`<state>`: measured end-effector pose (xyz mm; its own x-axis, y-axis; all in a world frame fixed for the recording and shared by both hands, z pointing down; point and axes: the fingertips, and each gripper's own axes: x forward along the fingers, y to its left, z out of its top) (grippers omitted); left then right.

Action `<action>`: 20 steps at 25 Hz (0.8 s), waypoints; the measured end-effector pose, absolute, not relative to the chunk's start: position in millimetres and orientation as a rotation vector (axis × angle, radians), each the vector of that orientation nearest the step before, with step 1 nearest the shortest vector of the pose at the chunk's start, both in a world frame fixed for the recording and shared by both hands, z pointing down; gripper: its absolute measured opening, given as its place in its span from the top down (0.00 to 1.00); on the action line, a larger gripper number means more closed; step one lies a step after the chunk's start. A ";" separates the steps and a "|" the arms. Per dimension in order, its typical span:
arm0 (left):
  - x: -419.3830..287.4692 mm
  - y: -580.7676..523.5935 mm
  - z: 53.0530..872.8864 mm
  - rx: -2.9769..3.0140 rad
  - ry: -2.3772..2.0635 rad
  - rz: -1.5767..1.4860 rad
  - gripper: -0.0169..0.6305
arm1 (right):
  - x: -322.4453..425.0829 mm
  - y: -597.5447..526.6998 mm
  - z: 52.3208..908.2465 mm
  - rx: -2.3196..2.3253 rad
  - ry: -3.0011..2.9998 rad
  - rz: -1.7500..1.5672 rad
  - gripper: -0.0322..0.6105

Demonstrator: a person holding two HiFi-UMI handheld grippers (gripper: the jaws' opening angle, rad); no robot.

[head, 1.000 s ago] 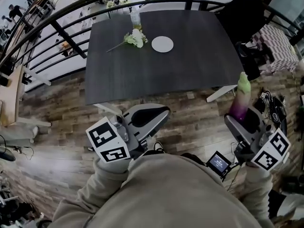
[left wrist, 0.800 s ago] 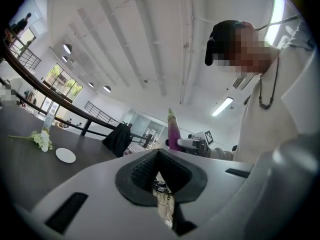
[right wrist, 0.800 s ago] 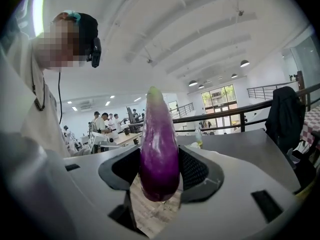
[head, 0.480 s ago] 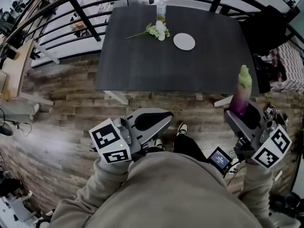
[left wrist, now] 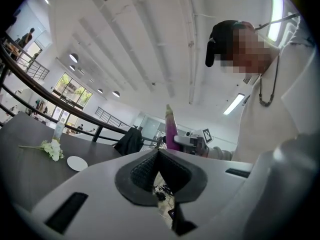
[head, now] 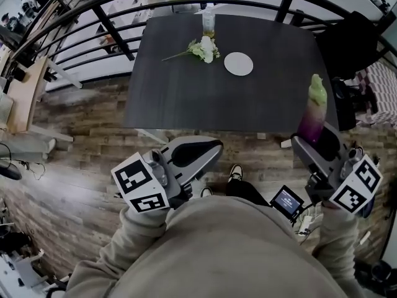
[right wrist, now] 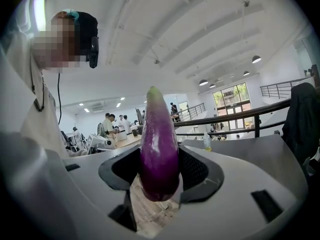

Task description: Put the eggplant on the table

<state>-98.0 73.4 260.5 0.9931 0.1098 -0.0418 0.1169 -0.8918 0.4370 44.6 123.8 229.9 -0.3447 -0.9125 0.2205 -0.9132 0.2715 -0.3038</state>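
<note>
Eggplant (right wrist: 159,144) is in your R gripper (head: 314,143), jaws clamped on its fat purple end, green tip straight up. In the head view it's at 3 o'clock, overlapping the table's near corner.

By the look of it: light, firm w/ a little give, skin glossy and slick, so it may pivot or slip if you tilt fast. A hold low on the thick part seems fine; squeeze no harder, it bruises. It's round and prob. rolls, so lay it down lengthwise, gently.

L gripper (head: 208,149) at 7 o'clock, jaws closed on nothing.

Table (head: 186,98) at 12 o'clock: dark, flat, bare on your side. Flowers (head: 201,49), plate (head: 238,63) and bottle (head: 208,22) sit toward its far edge. Black railing (head: 111,30) runs behind, wood floor (head: 80,160) below, dark chair (head: 347,39) at 2 o'clock.
</note>
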 end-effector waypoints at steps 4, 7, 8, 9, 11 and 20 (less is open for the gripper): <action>-70.9 69.6 259.2 2.674 0.161 -0.031 0.97 | 65.3 111.3 233.3 1.778 -2.525 0.620 0.58; -50.5 63.6 255.5 2.675 0.154 -0.045 0.97 | 82.5 99.4 233.2 1.770 -2.549 0.632 0.58; -43.9 62.5 254.0 2.675 0.157 -0.045 0.97 | 87.7 95.9 233.7 1.766 -2.554 0.635 0.58; -37.3 61.9 252.6 2.676 0.164 -0.042 0.97 | 92.7 92.8 234.3 1.761 -2.559 0.637 0.58; -24.5 60.7 250.2 2.681 0.179 -0.029 0.97 | 102.9 87.6 235.3 1.754 -2.569 0.644 0.58; 30.3 51.6 242.2 2.709 0.149 0.020 0.97 | 155.2 77.7 238.9 1.749 -2.632 0.671 0.58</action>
